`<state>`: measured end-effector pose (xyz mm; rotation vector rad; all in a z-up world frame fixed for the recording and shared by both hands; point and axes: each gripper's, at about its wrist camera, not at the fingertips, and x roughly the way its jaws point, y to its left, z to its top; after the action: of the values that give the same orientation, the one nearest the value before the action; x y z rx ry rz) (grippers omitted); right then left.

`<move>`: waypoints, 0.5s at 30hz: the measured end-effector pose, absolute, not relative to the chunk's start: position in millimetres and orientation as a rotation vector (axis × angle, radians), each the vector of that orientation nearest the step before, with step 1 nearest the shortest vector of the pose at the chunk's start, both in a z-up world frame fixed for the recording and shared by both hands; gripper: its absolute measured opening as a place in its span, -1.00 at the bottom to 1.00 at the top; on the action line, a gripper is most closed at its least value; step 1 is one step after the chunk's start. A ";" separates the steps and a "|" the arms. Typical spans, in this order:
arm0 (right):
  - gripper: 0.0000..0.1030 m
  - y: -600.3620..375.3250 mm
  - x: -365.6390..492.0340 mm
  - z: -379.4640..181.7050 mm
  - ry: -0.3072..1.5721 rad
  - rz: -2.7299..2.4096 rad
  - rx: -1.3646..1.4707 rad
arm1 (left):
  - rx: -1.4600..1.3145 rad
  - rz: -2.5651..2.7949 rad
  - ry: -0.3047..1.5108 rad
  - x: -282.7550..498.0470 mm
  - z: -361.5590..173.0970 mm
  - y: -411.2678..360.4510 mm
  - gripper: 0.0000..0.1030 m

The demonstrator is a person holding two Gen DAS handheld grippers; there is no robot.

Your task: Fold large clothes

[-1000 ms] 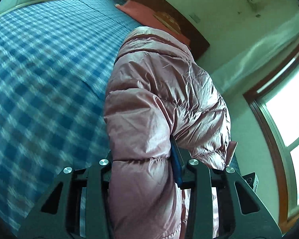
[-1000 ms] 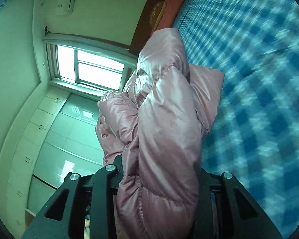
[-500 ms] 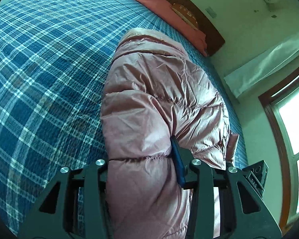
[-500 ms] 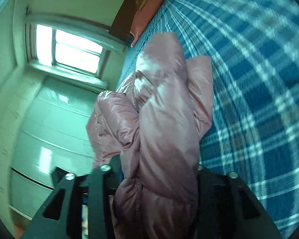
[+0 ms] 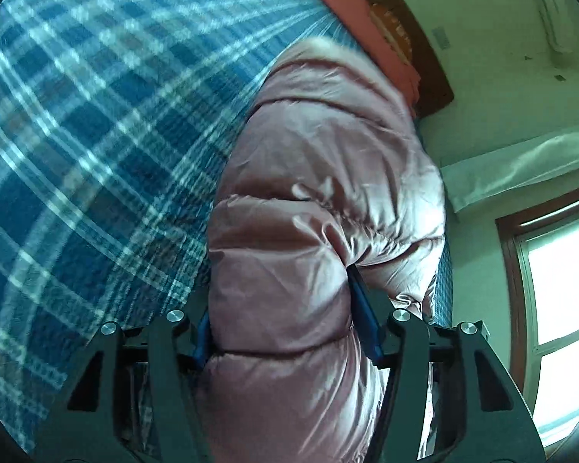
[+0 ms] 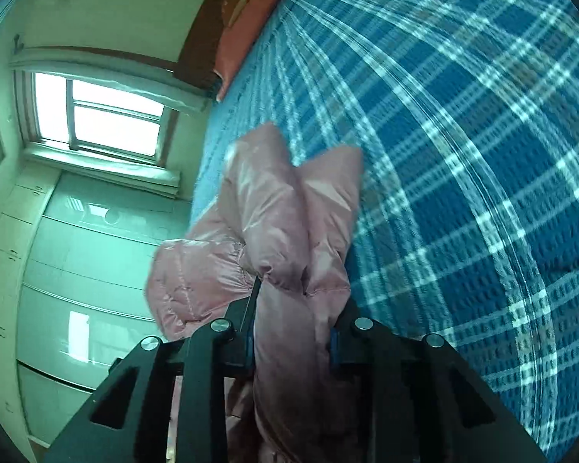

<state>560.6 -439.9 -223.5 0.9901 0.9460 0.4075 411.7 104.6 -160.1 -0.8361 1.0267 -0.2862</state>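
A: Status? Where is the garment?

B: Puffy pink quilted jacket (image 5: 320,208) hangs over the blue plaid bed cover (image 5: 96,123), clamped in the left gripper (image 5: 285,332) and right gripper (image 6: 291,337).

A: Procedure?

B: Keep both ends level; lower evenly.

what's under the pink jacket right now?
Blue plaid bedspread lies below and beside the jacket, which both grippers, left and right, hold clamped. Whatever lies directly beneath its bulk is covered.
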 end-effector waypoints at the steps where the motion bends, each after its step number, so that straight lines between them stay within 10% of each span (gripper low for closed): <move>1: -0.49 -440.4 560.9 -225.4 0.946 0.412 1.011 | -0.842 -0.290 1.028 412.4 -160.8 105.5 0.11; 4: -0.46 -444.1 551.4 -222.3 0.950 0.419 1.012 | -0.831 -0.311 1.043 407.0 -155.8 108.8 0.20; 8: 0.26 -451.7 515.8 -207.1 0.941 0.413 0.953 | -0.816 -0.297 1.002 371.8 -141.4 119.1 0.43; 15: 0.44 -446.6 436.4 -207.8 0.934 0.487 0.941 | -0.825 -0.327 0.982 289.8 -137.5 109.8 0.60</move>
<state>436.4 -446.6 -207.8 0.9411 0.9345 0.4868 289.8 109.8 -137.5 -0.8250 0.9821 -0.3273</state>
